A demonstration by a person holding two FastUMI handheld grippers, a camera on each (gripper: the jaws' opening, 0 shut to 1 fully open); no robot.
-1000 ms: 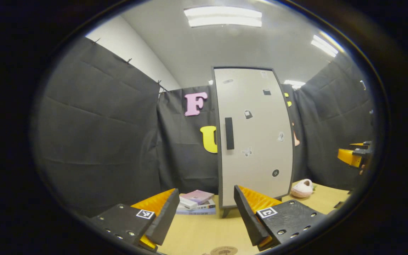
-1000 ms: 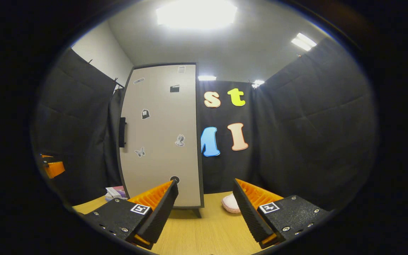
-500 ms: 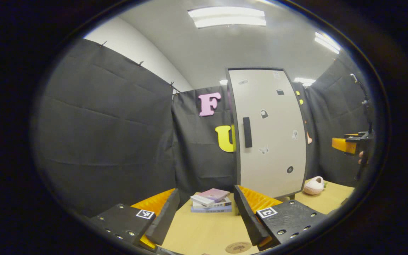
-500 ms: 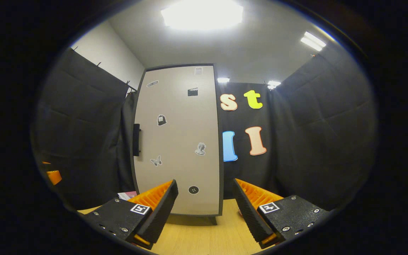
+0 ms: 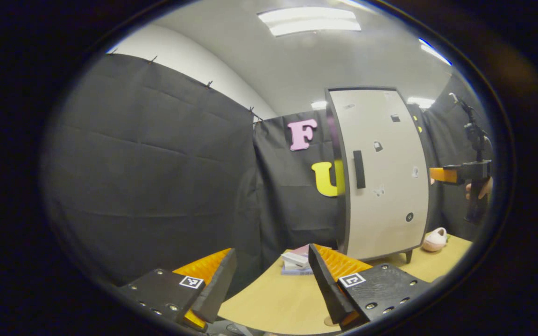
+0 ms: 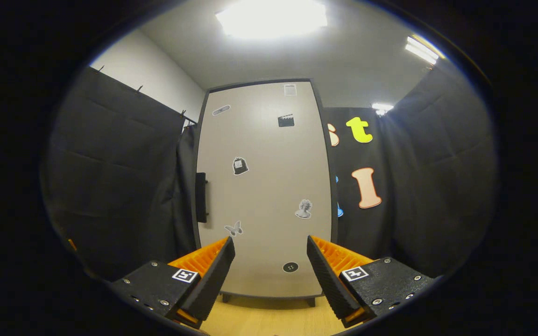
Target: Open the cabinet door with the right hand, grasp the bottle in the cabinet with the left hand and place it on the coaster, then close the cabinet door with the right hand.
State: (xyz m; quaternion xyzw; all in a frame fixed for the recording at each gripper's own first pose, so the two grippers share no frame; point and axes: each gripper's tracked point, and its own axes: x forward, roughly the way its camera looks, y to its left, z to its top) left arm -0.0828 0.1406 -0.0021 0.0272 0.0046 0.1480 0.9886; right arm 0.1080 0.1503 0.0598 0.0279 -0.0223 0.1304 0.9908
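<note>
A tall cabinet stands on the wooden table with its light door closed, stickers scattered on it. Its dark handle runs vertically along the door's left edge. My right gripper is open and empty, facing the door's lower half from a short distance. In the left gripper view the cabinet sits to the right with the handle visible, and the right gripper, held by a hand, hovers level with the door's middle. My left gripper is open over the table's near left edge. The bottle is hidden.
A small stack of books lies on the table left of the cabinet's foot. A pink slipper-like object rests to the cabinet's right. Black cloth walls close in on all sides.
My right gripper has moved closer to the cabinet door, which now looms larger and more central. My left gripper has swung leftward, so the cabinet has slid to the right of its view.
</note>
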